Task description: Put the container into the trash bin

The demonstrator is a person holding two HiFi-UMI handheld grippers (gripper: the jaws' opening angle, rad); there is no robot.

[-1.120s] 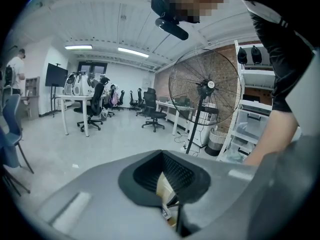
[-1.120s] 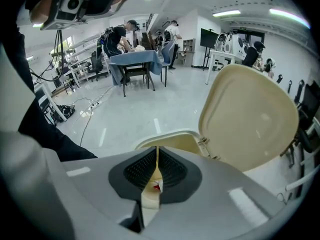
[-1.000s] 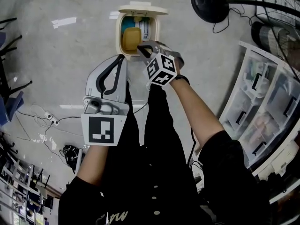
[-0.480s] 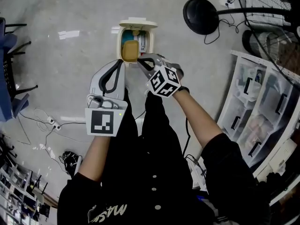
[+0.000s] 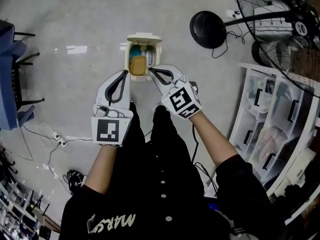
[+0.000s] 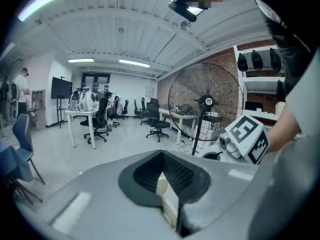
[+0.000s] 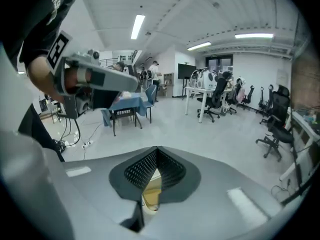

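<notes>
A small cream trash bin (image 5: 126, 59) stands on the grey floor with its lid (image 5: 144, 37) swung open. A mustard-yellow container (image 5: 138, 64) lies inside it on other rubbish. My left gripper (image 5: 127, 73) hovers high over the bin's near left side, jaws shut and empty. My right gripper (image 5: 150, 69) hangs beside it over the near right rim, also shut with nothing held. In the right gripper view the tips (image 7: 157, 149) meet, and the yellow container (image 7: 151, 196) shows below them. In the left gripper view the tips (image 6: 161, 153) meet above the cream bin (image 6: 168, 198).
A standing fan with a round black base (image 5: 209, 29) is at the upper right. Clear plastic drawer units (image 5: 270, 129) line the right side. A blue chair (image 5: 9, 79) stands at the left, with cables and a power strip (image 5: 56, 130) on the floor near it.
Both grippers have risen away from the bin, the right one more, lifting from the bin's mouth. The container stays inside the bin, which looks smaller and farther below.
</notes>
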